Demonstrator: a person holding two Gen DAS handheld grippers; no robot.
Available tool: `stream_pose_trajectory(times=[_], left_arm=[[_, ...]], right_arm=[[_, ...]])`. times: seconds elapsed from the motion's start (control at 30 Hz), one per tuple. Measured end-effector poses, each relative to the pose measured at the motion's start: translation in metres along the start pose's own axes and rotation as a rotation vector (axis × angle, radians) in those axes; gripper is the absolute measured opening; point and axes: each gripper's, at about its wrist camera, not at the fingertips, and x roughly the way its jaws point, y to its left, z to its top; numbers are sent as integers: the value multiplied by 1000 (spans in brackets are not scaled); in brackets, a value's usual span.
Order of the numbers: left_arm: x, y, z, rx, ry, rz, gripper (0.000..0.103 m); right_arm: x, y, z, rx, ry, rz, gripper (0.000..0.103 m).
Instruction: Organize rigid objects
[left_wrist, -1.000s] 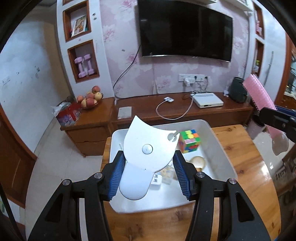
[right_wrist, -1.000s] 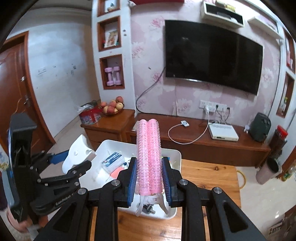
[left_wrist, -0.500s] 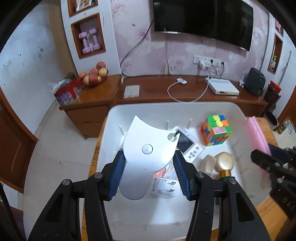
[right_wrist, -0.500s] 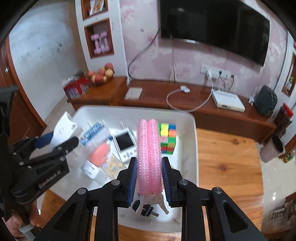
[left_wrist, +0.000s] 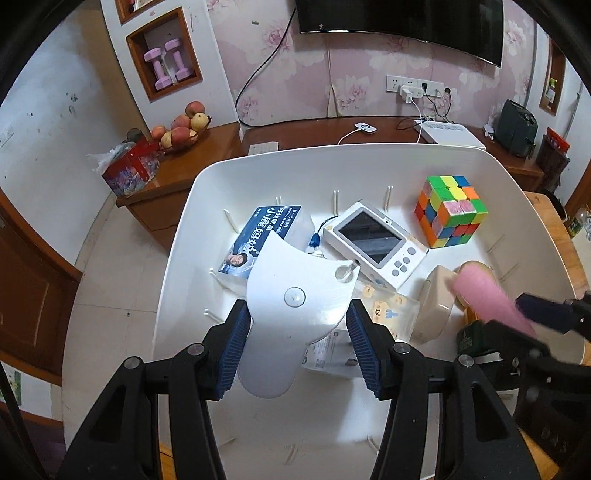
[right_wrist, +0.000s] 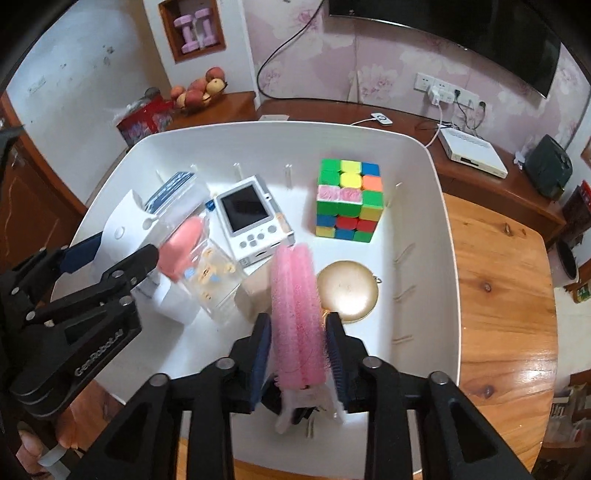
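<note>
You face pink floral wallpaper (left_wrist: 295, 66). The dark TV (left_wrist: 406, 26) hangs on it, a brown wooden console (left_wrist: 314, 129) stands below, and a wall niche (left_wrist: 166, 51) sits left. Pale floor tiles (left_wrist: 110, 258).

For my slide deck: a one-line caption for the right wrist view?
Right gripper, jaws just opening around a pink hair roller, over a white bin of mixed objects.

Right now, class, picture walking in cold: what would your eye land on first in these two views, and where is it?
Probably the bright multicoloured puzzle cube, standing at the far side of the white bin. Next, the pink bristly roller between the right gripper jaws, which have just been opening, low over the bin. The left gripper holds a white curved plastic piece above the clutter.
</note>
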Motion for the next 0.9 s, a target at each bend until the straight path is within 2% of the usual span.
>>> stream_pose_trajectory(times=[0.03,0.07,0.1,0.17,0.5,0.63,0.9], left_arm=[[-1,-1,0,7,1,1,59],[-3,-2,0,19,-2,9,61],[-7,-4,0,30,-10,30,70],[-18,-7,-2,47,-45,65,84],[-85,-8,-23,84,-146,72,85],[-118,-3,-44,70,-173,55,85],[-186,-5,-101,37,-191,-9,85]], right_arm=[[-3,1,-2,-3,-10,0,54],[-6,1,-3,-4,-23,1,58],[-11,2,-6,-9,-44,4,62],[-18,4,-8,-17,-63,-1,62],[-79,12,-38,-64,-177,-22,62],[-111,6,-58,-36,-215,-6,62],[-176,-4,-120,-3,-285,-19,65]])
